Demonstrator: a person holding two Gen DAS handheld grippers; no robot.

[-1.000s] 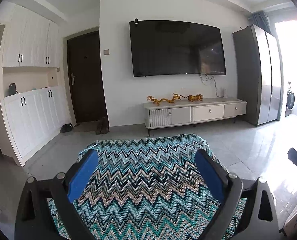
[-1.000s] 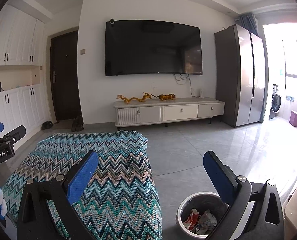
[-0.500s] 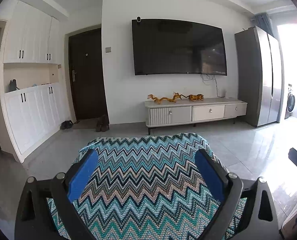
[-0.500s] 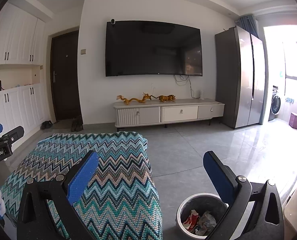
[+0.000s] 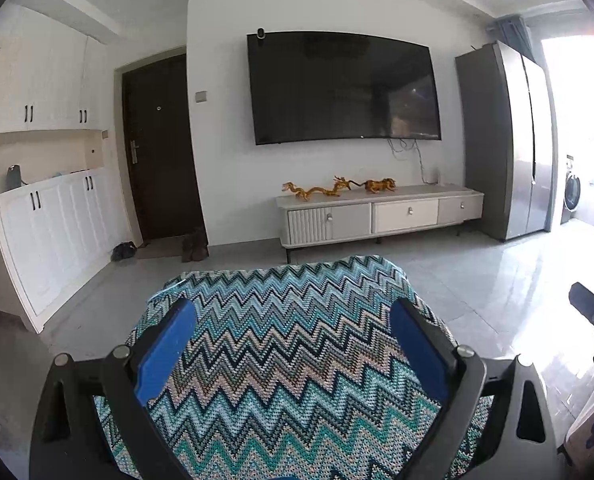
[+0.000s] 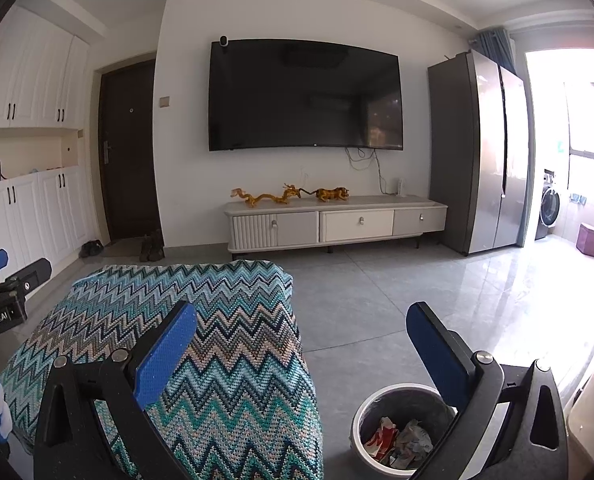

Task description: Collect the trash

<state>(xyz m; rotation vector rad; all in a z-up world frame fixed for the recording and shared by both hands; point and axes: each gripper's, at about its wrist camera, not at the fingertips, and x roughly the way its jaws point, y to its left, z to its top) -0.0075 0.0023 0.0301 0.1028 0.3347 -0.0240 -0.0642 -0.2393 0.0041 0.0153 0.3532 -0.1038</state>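
A round trash bin [image 6: 363, 414] stands on the floor at the lower right of the right wrist view, with crumpled red and grey trash [image 6: 397, 438] inside. My right gripper [image 6: 301, 330] is open and empty, held above the bin and the right edge of a table under a zigzag cloth [image 6: 201, 320]. My left gripper [image 5: 293, 322] is open and empty above the same cloth [image 5: 289, 320]. No trash shows on the cloth. The left gripper's tip also shows in the right wrist view [image 6: 13, 280].
A TV cabinet [image 6: 337, 224] with gold figurines stands at the far wall under a large TV [image 6: 305, 96]. A grey fridge [image 6: 481, 152] is at right. White cupboards [image 5: 49, 208], a dark door and shoes are at left. Tiled floor lies between.
Both views have drifted slightly; the left wrist view has turned a little to the left. Both grippers stay open and empty.
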